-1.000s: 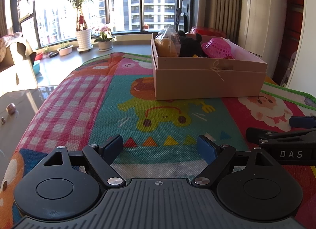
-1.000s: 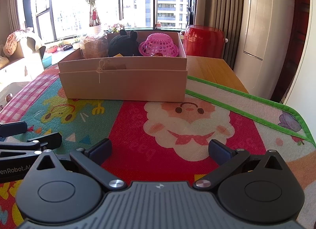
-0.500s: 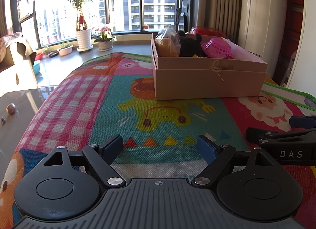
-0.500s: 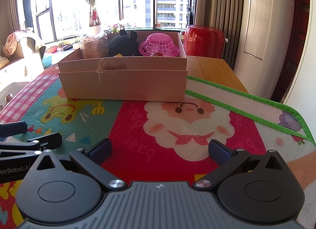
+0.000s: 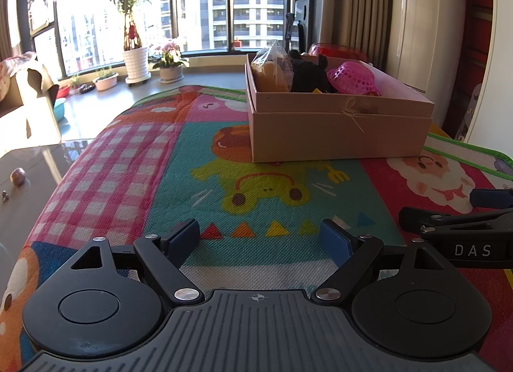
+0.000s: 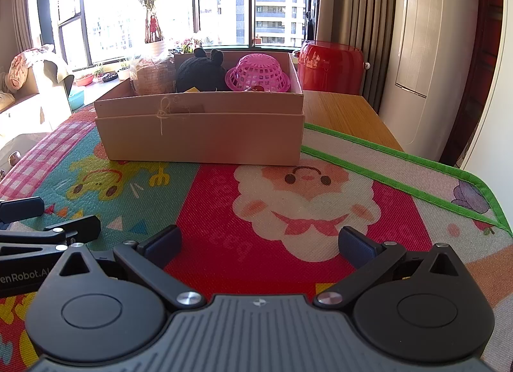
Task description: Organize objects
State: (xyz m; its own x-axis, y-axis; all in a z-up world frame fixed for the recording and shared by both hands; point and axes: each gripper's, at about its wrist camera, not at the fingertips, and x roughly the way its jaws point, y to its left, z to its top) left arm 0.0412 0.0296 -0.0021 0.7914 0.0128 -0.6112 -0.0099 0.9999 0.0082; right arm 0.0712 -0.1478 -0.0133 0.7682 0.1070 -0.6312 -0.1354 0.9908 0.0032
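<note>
A cardboard box (image 5: pixel 340 134) (image 6: pixel 198 138) stands on the colourful play mat. Inside it are a pink plastic basket (image 5: pixel 352 77) (image 6: pixel 258 77) lying upside down, a black plush toy (image 5: pixel 307 75) (image 6: pixel 200 72) and a clear bag of bread (image 5: pixel 271 72) (image 6: pixel 154 73). My left gripper (image 5: pixel 259 237) is open and empty, low over the mat, well short of the box. My right gripper (image 6: pixel 259 243) is open and empty beside it, also low over the mat. Each gripper shows at the edge of the other's view: the right one in the left wrist view (image 5: pixel 465 221), the left one in the right wrist view (image 6: pixel 41 224).
The mat (image 5: pixel 128 160) covers a wooden table (image 6: pixel 346 115). A red stool (image 6: pixel 330 67) stands behind the box. Potted plants (image 5: pixel 136 57) line the window sill. A glass surface (image 5: pixel 22 186) with small items lies to the left.
</note>
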